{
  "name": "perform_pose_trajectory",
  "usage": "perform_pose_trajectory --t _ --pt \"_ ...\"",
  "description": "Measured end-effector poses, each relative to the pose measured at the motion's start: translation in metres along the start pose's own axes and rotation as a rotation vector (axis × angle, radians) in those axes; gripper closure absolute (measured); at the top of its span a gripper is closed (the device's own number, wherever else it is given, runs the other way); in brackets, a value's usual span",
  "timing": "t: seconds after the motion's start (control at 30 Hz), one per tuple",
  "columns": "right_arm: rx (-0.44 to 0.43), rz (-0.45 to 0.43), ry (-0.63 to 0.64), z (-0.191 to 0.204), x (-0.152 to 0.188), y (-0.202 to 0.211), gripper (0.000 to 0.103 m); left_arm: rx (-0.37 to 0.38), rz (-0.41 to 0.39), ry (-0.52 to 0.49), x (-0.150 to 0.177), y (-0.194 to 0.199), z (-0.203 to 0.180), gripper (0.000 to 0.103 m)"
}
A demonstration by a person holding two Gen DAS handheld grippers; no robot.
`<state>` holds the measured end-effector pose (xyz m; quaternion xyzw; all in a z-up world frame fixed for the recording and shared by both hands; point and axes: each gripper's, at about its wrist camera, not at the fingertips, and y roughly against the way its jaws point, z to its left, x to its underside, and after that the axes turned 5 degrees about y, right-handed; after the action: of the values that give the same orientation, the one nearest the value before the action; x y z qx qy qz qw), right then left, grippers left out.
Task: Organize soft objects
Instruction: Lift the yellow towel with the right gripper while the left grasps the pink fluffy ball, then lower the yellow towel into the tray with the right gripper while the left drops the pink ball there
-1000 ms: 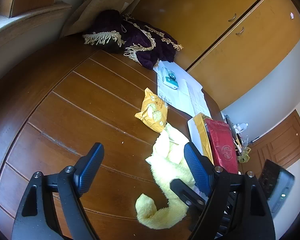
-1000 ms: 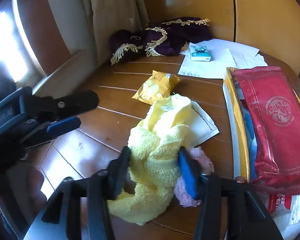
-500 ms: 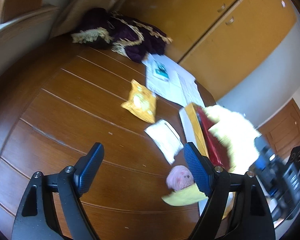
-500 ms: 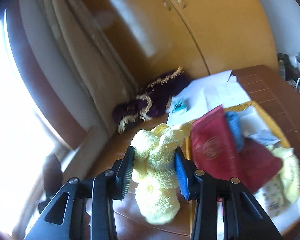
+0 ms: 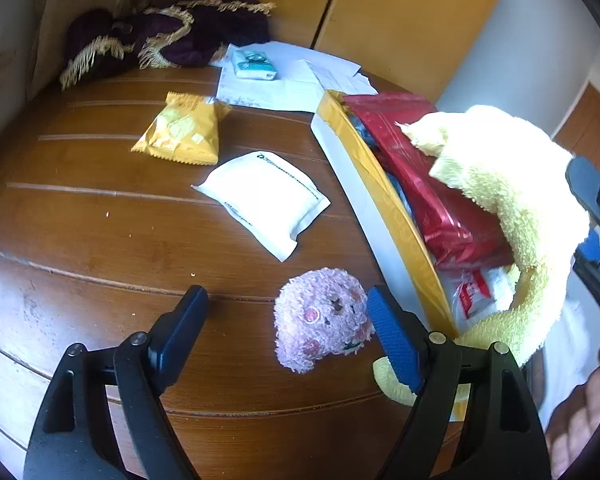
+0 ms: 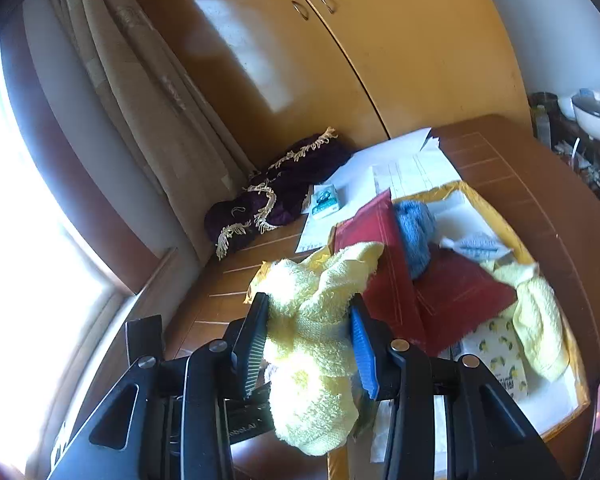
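Yellow towel [image 6: 312,344]: pinched in my right claw [image 6: 310,344], mid-frame in the right wrist view, hanging over the near edge of the tray [image 6: 562,414]. Not set down yet.
Right claw state: narrow, clamped on the towel, cloth bulging above and below the pads.
Left claw [image 5: 288,336]: wide, holding nothing, low centre of the left wrist view.
Pink plush [image 5: 324,318]: on the tabletop [image 5: 80,208], between the left claw's jaws, close to the blue pad [image 5: 392,342]; contact I cannot tell.
Tray contents: red packets [image 6: 384,256], blue knit piece [image 6: 416,236], second yellow cloth [image 6: 540,316] at right, lemon-print pack [image 6: 500,352], small pale packet [image 6: 476,246].
Done, my read: several soft items already in the tray.
Left, my read: drop the towel in, then collect the plush.
Still on the tabletop: yellow snack bag [image 5: 182,130] and white pouch [image 5: 264,200], centre-left of the left wrist view; both look like packaging, so I doubt they count as soft.
Purple fringed cloth [image 5: 168,36]: upper left by the curtain [image 6: 140,112]; whether it belongs to the job I can't say.
Papers [image 5: 296,76]: top centre, small teal-white box [image 5: 256,66] on them.
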<state>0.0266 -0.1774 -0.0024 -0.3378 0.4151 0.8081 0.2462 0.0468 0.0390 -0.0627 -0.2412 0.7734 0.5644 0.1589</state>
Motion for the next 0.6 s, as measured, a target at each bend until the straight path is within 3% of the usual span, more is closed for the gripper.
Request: perform_pose_trajectory --t 0.13,0.2,0.27,0.37,0.6 --pt "-0.001 0.008 0.003 0.0 0.007 -0.001 0.063 -0.003 -0.012 -0.033 0.006 0.0 -0.007 0.023" --pt "0.008 0.014 0.007 0.0 0.01 -0.002 0.063 -0.015 -0.024 -0.071 0.009 -0.001 -0.013 0.041" --pt "0.002 0.018 0.005 -0.001 0.011 -0.002 0.063 -0.024 -0.027 -0.102 0.013 -0.004 -0.018 0.047" --pt "-0.002 0.023 0.002 -0.002 0.013 -0.001 0.063 -0.034 -0.044 -0.136 0.019 -0.005 -0.026 0.063" --pt "-0.018 -0.007 0.02 -0.001 0.008 0.013 0.063 -0.011 -0.073 -0.045 0.019 0.002 -0.013 0.067"
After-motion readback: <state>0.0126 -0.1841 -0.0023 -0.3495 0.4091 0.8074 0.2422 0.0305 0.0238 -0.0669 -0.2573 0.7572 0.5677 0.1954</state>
